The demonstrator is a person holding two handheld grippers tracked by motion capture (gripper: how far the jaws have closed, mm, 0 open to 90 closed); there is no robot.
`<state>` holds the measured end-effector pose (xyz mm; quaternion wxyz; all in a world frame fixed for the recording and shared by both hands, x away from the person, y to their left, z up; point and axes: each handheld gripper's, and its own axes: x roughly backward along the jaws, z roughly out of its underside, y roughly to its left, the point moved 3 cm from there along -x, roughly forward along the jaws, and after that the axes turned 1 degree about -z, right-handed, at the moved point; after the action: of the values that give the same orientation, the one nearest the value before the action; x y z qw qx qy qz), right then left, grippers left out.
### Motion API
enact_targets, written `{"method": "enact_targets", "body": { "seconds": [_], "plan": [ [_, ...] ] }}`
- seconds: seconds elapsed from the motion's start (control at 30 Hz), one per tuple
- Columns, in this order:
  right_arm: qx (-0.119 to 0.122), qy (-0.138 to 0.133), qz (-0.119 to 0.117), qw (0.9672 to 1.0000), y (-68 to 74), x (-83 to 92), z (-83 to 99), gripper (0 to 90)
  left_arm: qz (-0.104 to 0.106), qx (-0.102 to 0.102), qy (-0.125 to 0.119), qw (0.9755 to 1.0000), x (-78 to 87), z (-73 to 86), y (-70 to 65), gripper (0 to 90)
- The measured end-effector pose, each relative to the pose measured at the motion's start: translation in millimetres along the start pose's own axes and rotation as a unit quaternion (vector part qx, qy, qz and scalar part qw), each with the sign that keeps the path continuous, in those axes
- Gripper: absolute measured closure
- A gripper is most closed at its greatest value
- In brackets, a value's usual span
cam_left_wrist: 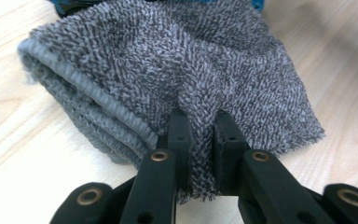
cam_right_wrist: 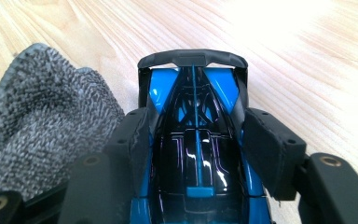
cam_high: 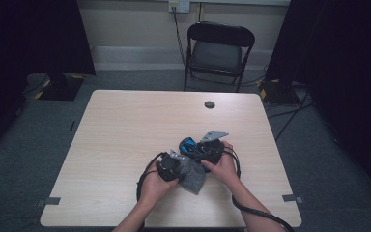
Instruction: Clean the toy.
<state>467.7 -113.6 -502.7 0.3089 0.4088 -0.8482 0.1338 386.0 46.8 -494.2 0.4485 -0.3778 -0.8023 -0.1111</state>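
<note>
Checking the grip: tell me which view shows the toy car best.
The right gripper view: the blue-and-black toy car sits clamped between the tongs. The high view shows a small blue patch; the left gripper view shows blue slivers above the grey cloth.

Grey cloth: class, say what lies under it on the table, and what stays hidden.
Under the grey cloth only the wooden table shows, at its edges. The left gripper pinches one fold. Whatever the folded layers cover cannot be seen.

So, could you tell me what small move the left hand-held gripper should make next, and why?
Probably draw the grey cloth across the blue and black toy car. The left hand-held gripper is shut on a pinched fold of the cloth, the right hand-held gripper clamps the car's sides, and the cloth already lies right beside the car on the table.
</note>
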Motion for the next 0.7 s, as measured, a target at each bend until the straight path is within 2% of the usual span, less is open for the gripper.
{"method": "enact_targets", "body": {
  "seconds": [0.27,0.7],
  "plan": [
    [0.001,0.0,0.001,1.0,0.1,0.3,0.2,41.6,0.006,-0.007,-0.003,1.0,-0.3,0.3,-9.5,80.1],
    [0.0,-0.001,0.001,1.0,0.1,0.2,0.3,41.6,0.03,-0.021,-0.004,0.9993,-6.7,-0.5,-29.0,80.0]
  ]
}}
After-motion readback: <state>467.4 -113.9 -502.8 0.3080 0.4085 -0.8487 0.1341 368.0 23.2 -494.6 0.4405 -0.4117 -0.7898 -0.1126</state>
